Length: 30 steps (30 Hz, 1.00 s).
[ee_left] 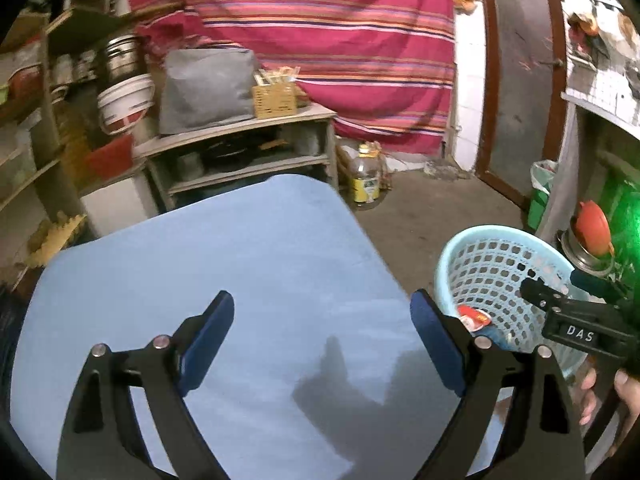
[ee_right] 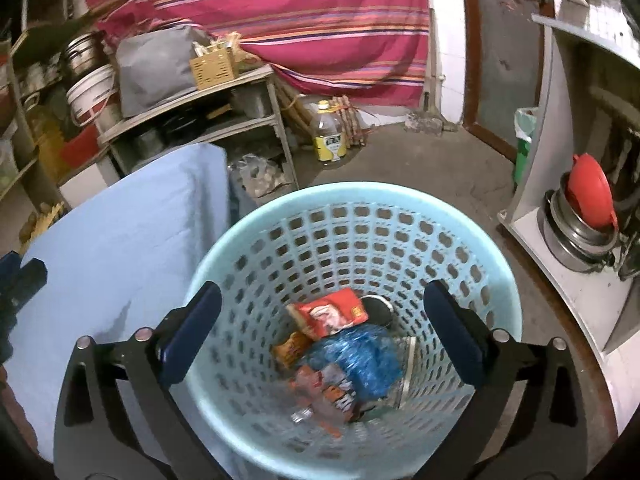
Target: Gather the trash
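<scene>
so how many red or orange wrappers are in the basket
3 that show: a red packet highest in the light blue basket, a small orange one left of the blue plastic, an orange-red one below. More may be hidden.

My left claw (ee_left: 322,344) is black with dark blue pads, and so is my right claw (ee_right: 322,334). The table (ee_left: 224,248) wears a plain light blue cloth. The basket (ee_right: 476,248) is pale turquoise, pierced in a grid pattern. Inside lie a red and white wrapper (ee_right: 330,312), a crumpled blue bag (ee_right: 360,356) and an orange packet (ee_right: 290,346). The curtain (ee_left: 320,32) is crimson, striped orange, pink and navy.
</scene>
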Each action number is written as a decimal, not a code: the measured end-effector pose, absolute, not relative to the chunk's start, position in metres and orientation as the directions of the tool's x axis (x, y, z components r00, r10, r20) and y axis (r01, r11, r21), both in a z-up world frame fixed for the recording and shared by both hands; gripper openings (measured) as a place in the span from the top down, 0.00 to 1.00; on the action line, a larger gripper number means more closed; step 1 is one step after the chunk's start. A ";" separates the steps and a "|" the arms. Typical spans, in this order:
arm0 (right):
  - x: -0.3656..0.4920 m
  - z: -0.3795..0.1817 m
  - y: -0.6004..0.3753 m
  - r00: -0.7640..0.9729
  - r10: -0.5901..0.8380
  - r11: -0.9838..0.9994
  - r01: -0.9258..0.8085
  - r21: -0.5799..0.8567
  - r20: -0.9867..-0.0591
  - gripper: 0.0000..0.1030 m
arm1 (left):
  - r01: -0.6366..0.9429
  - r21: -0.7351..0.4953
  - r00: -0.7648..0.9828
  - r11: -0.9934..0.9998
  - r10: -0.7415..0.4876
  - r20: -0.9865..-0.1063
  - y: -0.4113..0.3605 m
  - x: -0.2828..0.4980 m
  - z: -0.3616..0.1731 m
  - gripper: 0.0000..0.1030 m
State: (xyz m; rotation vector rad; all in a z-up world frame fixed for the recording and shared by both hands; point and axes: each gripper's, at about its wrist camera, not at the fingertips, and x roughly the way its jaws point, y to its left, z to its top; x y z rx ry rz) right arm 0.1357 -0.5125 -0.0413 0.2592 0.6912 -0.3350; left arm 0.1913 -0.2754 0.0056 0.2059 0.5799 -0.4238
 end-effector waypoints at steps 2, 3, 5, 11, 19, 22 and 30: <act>0.131 -0.036 -0.495 0.736 -0.203 0.922 0.365 0.127 -0.645 0.04 | 0.416 0.065 0.774 0.907 -0.315 -0.549 -0.248 0.181 0.008 0.10; 0.129 -0.033 -0.487 0.745 -0.195 0.927 0.353 0.129 -0.637 0.04 | 0.404 0.068 0.785 0.912 -0.308 -0.537 -0.234 0.175 0.009 0.08; 0.124 -0.025 -0.467 0.770 -0.179 0.939 0.320 0.128 -0.613 0.04 | 0.380 0.079 0.801 0.922 -0.285 -0.527 -0.210 0.165 0.009 0.07; 0.098 -0.008 -0.403 0.834 -0.163 0.966 0.243 0.085 -0.528 0.04 | 0.297 0.065 0.843 0.953 -0.230 -0.486 -0.131 0.128 0.011 0.04; 0.037 -0.020 -0.342 0.867 -0.157 0.970 0.226 0.093 -0.473 0.04 | 0.241 0.049 0.857 0.969 -0.188 -0.480 -0.057 0.077 -0.005 0.04; 0.019 -0.032 -0.313 0.872 -0.165 0.978 0.207 0.041 -0.461 0.04 | 0.236 0.051 0.848 0.970 -0.180 -0.498 -0.044 0.062 -0.019 0.04; 0.007 -0.044 -0.287 0.892 -0.173 0.981 0.193 0.004 -0.418 0.04 | 0.176 0.008 0.852 0.984 -0.149 -0.502 -0.018 0.037 -0.047 0.04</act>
